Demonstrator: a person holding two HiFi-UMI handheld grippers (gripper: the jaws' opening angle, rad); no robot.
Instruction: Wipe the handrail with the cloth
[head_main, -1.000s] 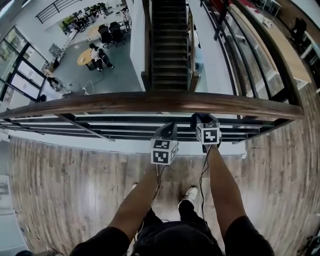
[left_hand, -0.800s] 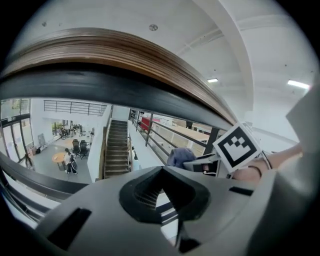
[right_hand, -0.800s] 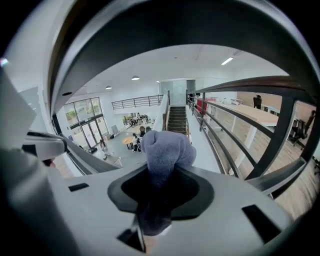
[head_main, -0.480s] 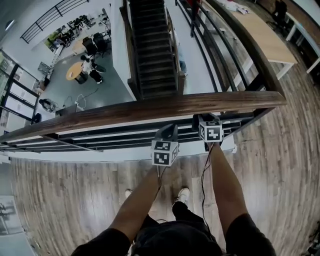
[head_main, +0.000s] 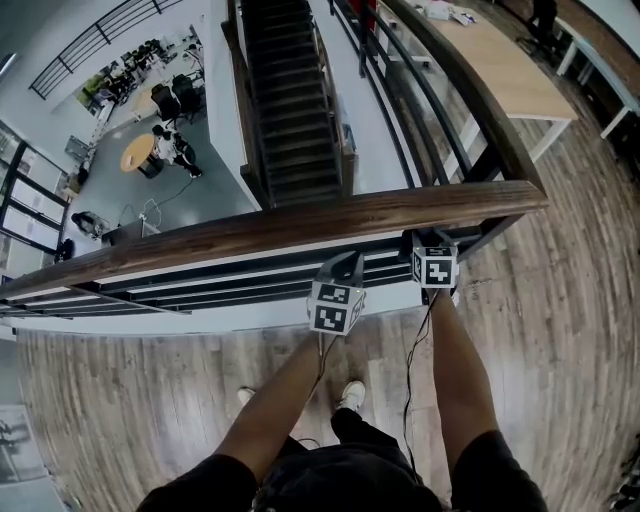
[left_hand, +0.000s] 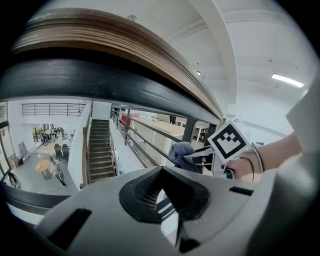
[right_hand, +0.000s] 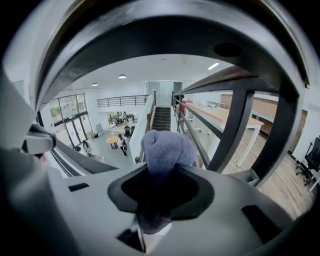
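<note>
At the balcony edge, the person is holding both grippers just below the handrail (head_main: 300, 225), near its right corner. The cloth (right_hand: 167, 150) is hanging under the rail, clear of its wooden top, so wiping seems not to be under way and most of it probably remains. The right gripper (head_main: 428, 245) is pinching the cloth between closed jaws. The left gripper (head_main: 343, 268) is carrying nothing, its jaws together.

L tool (head_main: 347, 262) + R tool (head_main: 428, 240) = 2 | cloth (right_hand: 165, 150) x1 | handrail (head_main: 250, 235) x1 | stairs (head_main: 290, 100) x1
</note>
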